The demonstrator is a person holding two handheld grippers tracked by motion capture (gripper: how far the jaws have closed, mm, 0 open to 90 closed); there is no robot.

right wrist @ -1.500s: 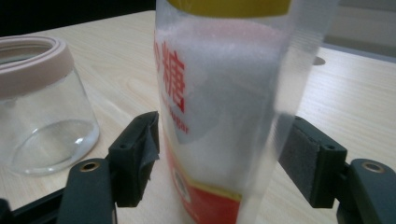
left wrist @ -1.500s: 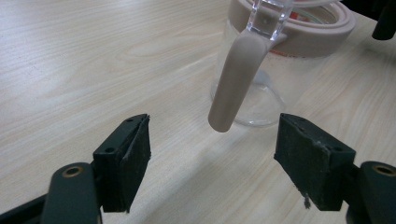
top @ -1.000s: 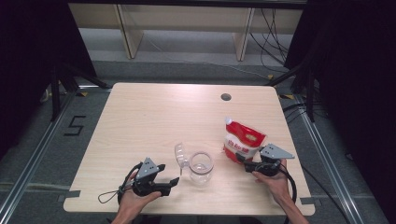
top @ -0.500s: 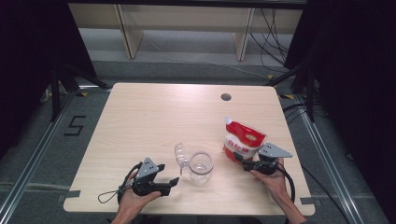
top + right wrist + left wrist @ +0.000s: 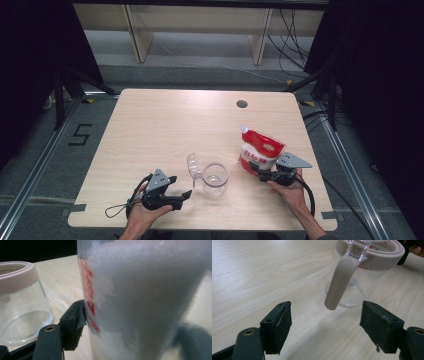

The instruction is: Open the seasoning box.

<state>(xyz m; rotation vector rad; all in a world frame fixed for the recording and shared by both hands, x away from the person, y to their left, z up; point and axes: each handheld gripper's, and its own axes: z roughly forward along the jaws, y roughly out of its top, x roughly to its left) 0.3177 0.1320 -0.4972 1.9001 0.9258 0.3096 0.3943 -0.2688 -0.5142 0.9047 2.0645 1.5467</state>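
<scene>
Pale wooden counter (image 5: 165, 125) in a dim room, dark drapes on both sides, light shelving (image 5: 200, 30) at the back, small round cable hole (image 5: 242, 104) near the far edge. Down at the near edge, all the action: glass jar (image 5: 215, 180) standing upright and open, clear lid (image 5: 194, 167) flipped back on its left side. Just left of the jar, left tongs (image 5: 181, 186) in the left hand (image 5: 145, 212), pointing at it, spread wide and gripping nothing. Seen from the left gripper view, beige clasp (image 5: 338, 282) hanging down from the jar's beige rim, its tip ahead of the two black pads and clear of both. Over to the right of the jar, red-and-white pouch (image 5: 262, 150) standing on the counter, leaning a little, spout end up and away. Right tongs (image 5: 257, 172) in the right hand (image 5: 290, 192), down at the pouch's base. Up close in the right gripper view, near pad pressed flat against the pouch's side, far pad only a dark blur behind the whitish film, so clamped around the pouch by the look of it. Jar sitting near the pouch, not touching.
</scene>
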